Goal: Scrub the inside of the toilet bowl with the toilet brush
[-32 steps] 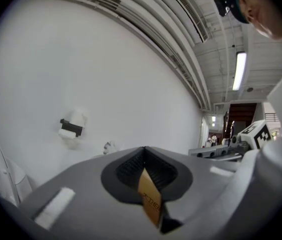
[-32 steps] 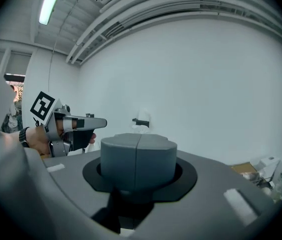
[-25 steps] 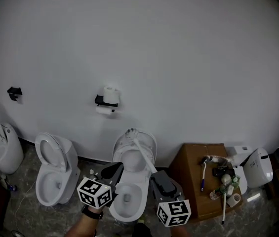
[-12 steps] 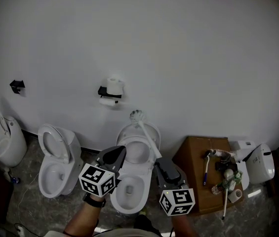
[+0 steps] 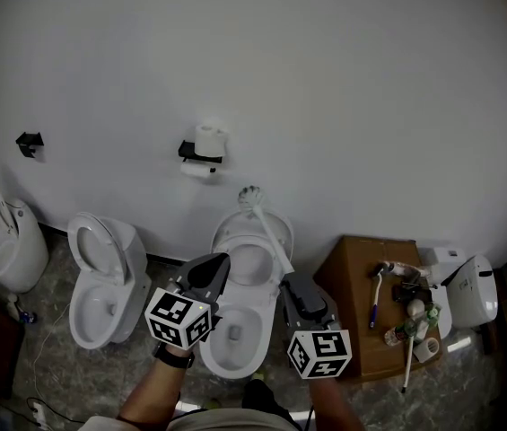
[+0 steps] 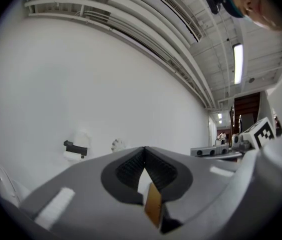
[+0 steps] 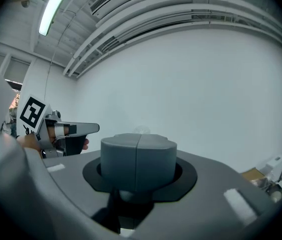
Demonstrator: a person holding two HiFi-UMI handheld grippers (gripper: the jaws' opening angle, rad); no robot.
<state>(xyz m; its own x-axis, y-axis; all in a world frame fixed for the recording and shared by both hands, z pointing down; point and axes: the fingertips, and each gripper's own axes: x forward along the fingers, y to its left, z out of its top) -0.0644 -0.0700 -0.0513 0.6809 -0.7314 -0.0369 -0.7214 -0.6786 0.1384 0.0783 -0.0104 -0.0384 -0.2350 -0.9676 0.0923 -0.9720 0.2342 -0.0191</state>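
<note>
Risk lies in the swing down: my right tool [image 5: 288, 282] is clenched on the white plastic toilet brush [image 5: 267, 233], its bristle head raised by the white wall [image 5: 343, 106] above the white ceramic toilet bowl [image 5: 263, 339]. A loose hold could let it twist. My left tool [image 5: 222, 261] is closed on nothing.

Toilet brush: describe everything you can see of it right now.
The toilet brush is white: a straight slim handle ending in a round bristled head. The right gripper is shut on the handle's lower end, holding it tilted, head up and leftward, seen against the wall above the toilet bowl, not inside it.
</note>
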